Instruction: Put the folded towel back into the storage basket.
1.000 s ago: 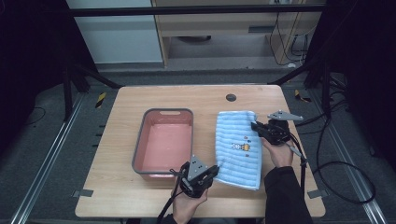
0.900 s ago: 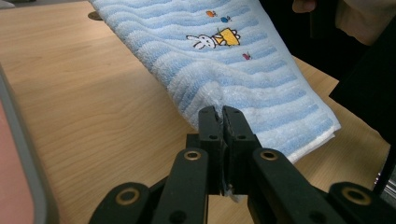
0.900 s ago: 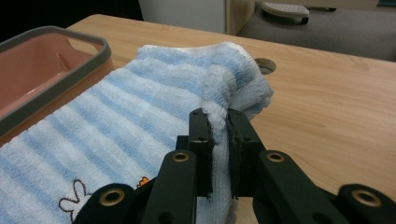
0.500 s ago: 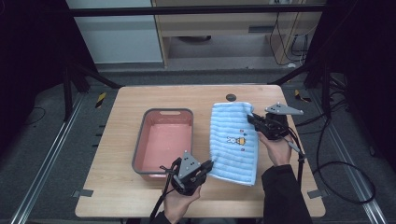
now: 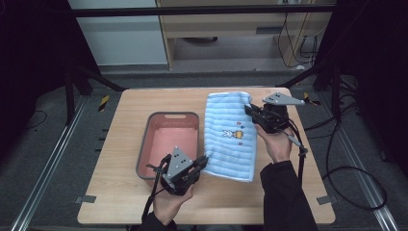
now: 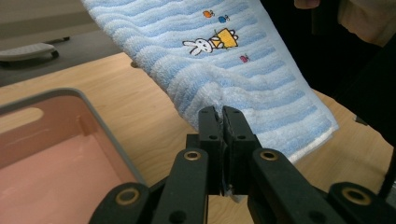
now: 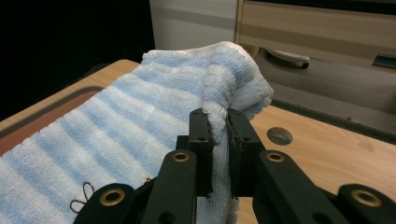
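Since a second ago the towel (image 5: 230,136) has come up off the table (image 5: 126,199) with both grippers and slid left toward the tub (image 5: 170,144); it lay flat at right then, and now hangs stretched between the two hands, its near right corner seemingly on the wood (contact hard to judge from above).

The left gripper (image 5: 201,162) is clamped on the towel's near left edge, jaws pressed together with a pinch of terry between them, as the left gripper view shows (image 6: 223,126). The right gripper (image 5: 250,109) is likewise closed on the far right corner, cloth bunched above its jaws in the right gripper view (image 7: 218,128).

The towel's long axis runs near to far, tilted slightly. The tub lies just left of it, long side parallel, its right rim almost under the towel's left edge. The left hand sits nearer the tub, right at its near right corner; the right hand holds the far end, well to the tub's right. Any carry into the tub would probably go leftward, left hand leading.

Count: one blue-striped towel with a rabbit motif, one pink tub with grey rim, two grippers, one table with a round hole (image 5: 235,88) at its far edge.
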### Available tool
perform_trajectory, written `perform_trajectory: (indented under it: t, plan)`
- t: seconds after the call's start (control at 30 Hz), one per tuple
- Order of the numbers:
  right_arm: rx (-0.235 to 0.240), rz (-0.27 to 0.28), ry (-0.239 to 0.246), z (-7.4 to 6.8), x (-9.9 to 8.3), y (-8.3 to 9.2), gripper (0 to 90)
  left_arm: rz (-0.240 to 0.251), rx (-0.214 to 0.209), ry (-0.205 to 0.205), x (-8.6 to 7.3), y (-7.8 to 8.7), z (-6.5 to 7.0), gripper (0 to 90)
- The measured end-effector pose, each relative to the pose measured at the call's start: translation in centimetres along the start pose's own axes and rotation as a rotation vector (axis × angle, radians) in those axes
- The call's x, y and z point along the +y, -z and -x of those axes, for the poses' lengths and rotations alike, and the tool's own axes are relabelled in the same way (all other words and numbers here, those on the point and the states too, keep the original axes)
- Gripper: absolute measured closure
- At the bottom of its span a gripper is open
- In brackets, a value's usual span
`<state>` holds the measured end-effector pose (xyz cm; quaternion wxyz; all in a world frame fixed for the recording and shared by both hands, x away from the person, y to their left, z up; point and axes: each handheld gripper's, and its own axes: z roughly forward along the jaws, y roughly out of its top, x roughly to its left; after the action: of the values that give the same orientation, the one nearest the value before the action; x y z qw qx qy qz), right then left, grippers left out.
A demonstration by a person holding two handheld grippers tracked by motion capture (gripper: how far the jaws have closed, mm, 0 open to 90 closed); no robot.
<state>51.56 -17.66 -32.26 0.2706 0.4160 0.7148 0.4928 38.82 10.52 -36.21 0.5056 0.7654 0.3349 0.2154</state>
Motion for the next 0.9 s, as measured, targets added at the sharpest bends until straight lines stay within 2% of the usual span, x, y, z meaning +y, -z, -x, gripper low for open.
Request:
perform_trajectory:
  t: [0.2, 0.4, 0.57, 0.6, 0.9]
  plan:
    - [0.015, 0.024, 0.008, -1.7, 1.8, -0.6, 82.1, 0.025, 0.028, 0.002, 0.6, 1.9, -1.1, 87.1]
    - [0.032, 0.024, 0.026, -3.6, 3.3, -1.9, 82.1, 0.046, 0.056, 0.012, 0.7, 3.6, -2.6, 87.1]
    - [0.048, 0.02, 0.036, -5.0, 4.1, -3.3, 82.1, 0.055, 0.075, 0.03, 0.3, 4.7, -3.9, 87.1]
    - [0.051, 0.02, 0.037, -5.2, 4.2, -3.6, 82.1, 0.06, 0.083, 0.044, 0.2, 4.8, -4.2, 87.1]
    - [0.075, 0.005, 0.049, -7.4, 4.8, -6.6, 82.1, 0.048, 0.124, 0.071, -0.9, 6.0, -6.5, 87.1]
